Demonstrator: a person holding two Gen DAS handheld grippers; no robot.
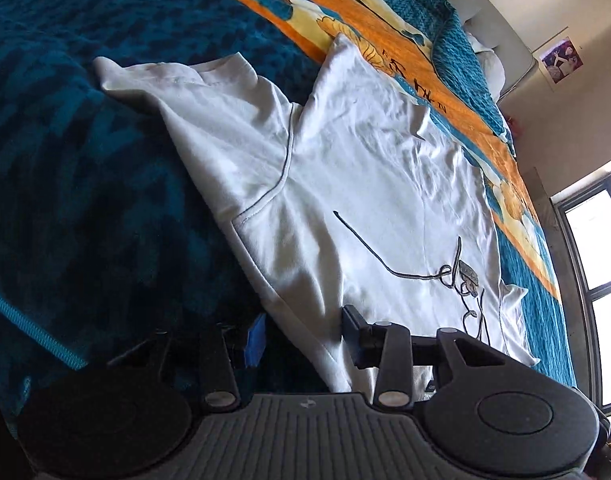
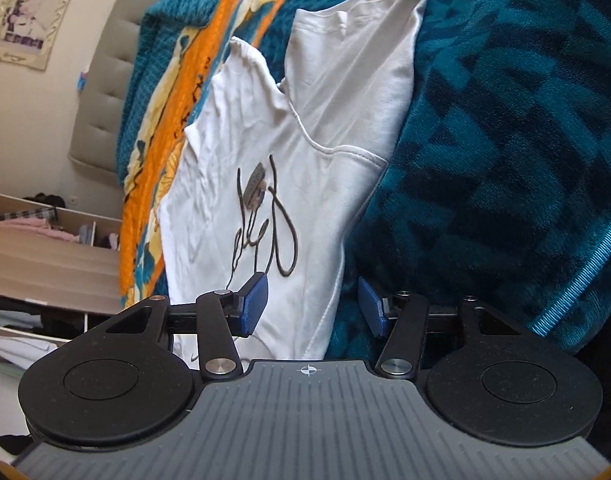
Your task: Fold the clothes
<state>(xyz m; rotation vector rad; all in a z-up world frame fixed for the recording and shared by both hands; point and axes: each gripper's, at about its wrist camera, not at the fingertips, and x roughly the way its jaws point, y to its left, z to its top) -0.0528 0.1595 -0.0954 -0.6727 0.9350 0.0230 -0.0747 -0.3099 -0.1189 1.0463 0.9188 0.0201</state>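
Two grippers are straddling one long side edge of the white shirt [image 2: 273, 168] lying on the bed [image 2: 505, 140]. Left gripper [image 1: 305, 338] and right gripper [image 2: 313, 306] are gaping wide, holding nothing; its length is running straight ahead.

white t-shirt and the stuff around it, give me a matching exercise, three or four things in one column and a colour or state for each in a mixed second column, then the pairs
Column one:
1. white t-shirt
2. blanket
3. left hand-held gripper
4. printed strip of bedding

Column two:
A. open, its fingers either side of the shirt's edge
B. dark teal with a blocky pattern
C. orange and yellow with blue shapes
D. lying spread out, one side folded over, a dark line drawing on it

Pairs: 1-D, 2-B, 3-A, 4-C
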